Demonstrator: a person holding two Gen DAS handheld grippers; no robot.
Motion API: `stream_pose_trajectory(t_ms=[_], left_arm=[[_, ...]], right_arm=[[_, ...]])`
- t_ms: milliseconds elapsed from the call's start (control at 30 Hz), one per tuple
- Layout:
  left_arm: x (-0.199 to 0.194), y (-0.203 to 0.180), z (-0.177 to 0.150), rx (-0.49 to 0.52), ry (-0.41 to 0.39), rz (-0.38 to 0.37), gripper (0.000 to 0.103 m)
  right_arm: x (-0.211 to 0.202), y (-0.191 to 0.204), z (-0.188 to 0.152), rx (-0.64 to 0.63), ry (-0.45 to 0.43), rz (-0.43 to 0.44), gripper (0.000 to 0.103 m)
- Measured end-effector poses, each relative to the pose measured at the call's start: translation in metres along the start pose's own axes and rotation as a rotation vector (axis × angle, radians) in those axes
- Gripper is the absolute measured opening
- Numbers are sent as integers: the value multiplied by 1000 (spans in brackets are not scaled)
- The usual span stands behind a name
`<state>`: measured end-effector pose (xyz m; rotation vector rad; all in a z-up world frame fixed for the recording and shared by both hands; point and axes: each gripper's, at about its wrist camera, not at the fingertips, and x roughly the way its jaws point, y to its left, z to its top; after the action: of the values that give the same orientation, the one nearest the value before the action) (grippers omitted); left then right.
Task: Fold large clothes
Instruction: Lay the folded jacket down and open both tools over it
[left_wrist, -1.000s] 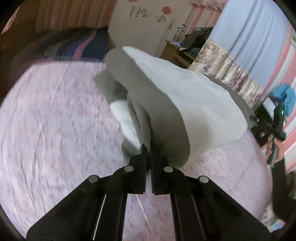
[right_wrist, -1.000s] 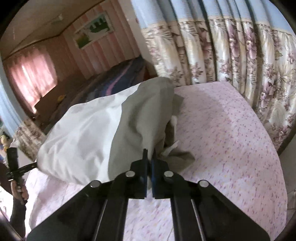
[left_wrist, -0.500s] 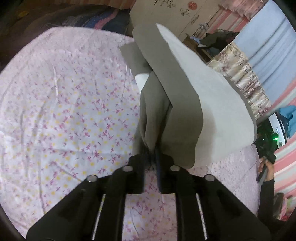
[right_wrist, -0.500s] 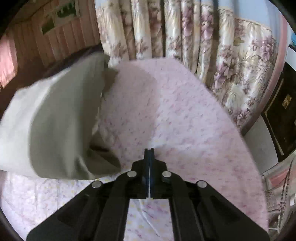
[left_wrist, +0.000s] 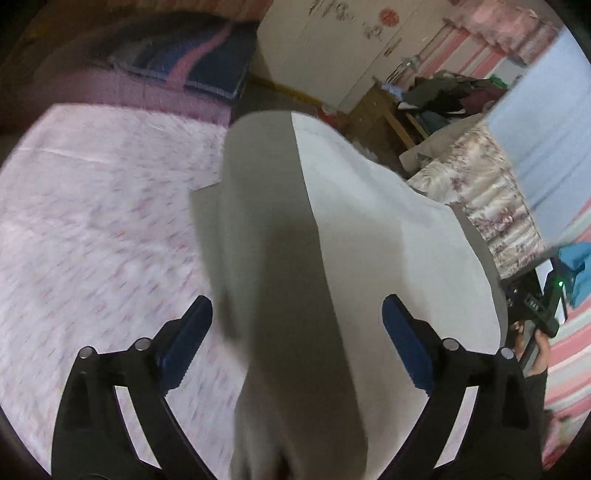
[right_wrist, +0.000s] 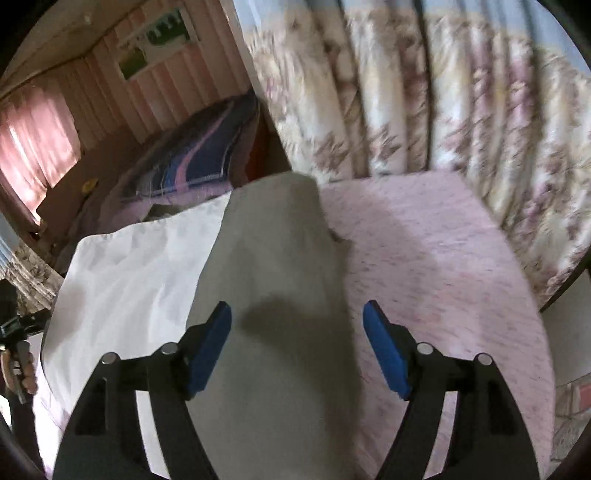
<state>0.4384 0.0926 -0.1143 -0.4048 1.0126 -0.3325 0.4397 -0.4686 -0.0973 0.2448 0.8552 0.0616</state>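
Left wrist: the left gripper (left_wrist: 297, 334) has just been opening, its jaws wide apart, the garment (left_wrist: 280, 258) between them but unpressed, draped over the bed (left_wrist: 92, 221). Right wrist: the right gripper (right_wrist: 297, 343) has likewise just been opening, letting go of the garment (right_wrist: 273, 277). A fold looks just laid; next comes regrasping an edge.

Both the left gripper (left_wrist: 297, 341) and the right gripper (right_wrist: 297, 349) have just been opening, their jaws now wide apart, and the grey-and-white garment (left_wrist: 332, 240) lies unpinched between the pads.

Garment (left_wrist: 288, 280) matt grey/white cloth, bedsheet (left_wrist: 96, 229) soft floral cotton-like, curtains (right_wrist: 443, 110) slightly glossy fabric.
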Motion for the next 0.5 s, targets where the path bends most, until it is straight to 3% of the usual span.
stream_pose_trajectory(t_ms=[67, 100, 167, 233, 300, 333, 400, 467, 500], left_arm=[[26, 4, 12, -32, 50, 4, 55], [30, 4, 15, -31, 51, 35, 48], [16, -5, 23, 4, -22, 62, 11], [-26, -26, 25, 80, -183, -28, 2], [-51, -57, 19, 207, -302, 51, 2], [-53, -72, 17, 282, -333, 121, 1], [-36, -74, 23, 317, -300, 207, 2], [-2, -49, 38, 242, -187, 182, 8], [13, -39, 42, 210, -144, 204, 8]], right_arm=[[9, 11, 2, -59, 15, -39, 9], [5, 16, 3, -91, -13, -60, 8], [-23, 32, 4, -182, -142, -94, 3], [-53, 50, 1, -245, -277, -113, 3], [-75, 70, -6, -327, -415, -191, 3], [-73, 69, -5, -325, -414, -209, 3], [-44, 43, 6, -231, -298, -189, 3], [-10, 25, 6, -170, -178, -195, 5], [11, 22, 2, -183, -107, -236, 5]])
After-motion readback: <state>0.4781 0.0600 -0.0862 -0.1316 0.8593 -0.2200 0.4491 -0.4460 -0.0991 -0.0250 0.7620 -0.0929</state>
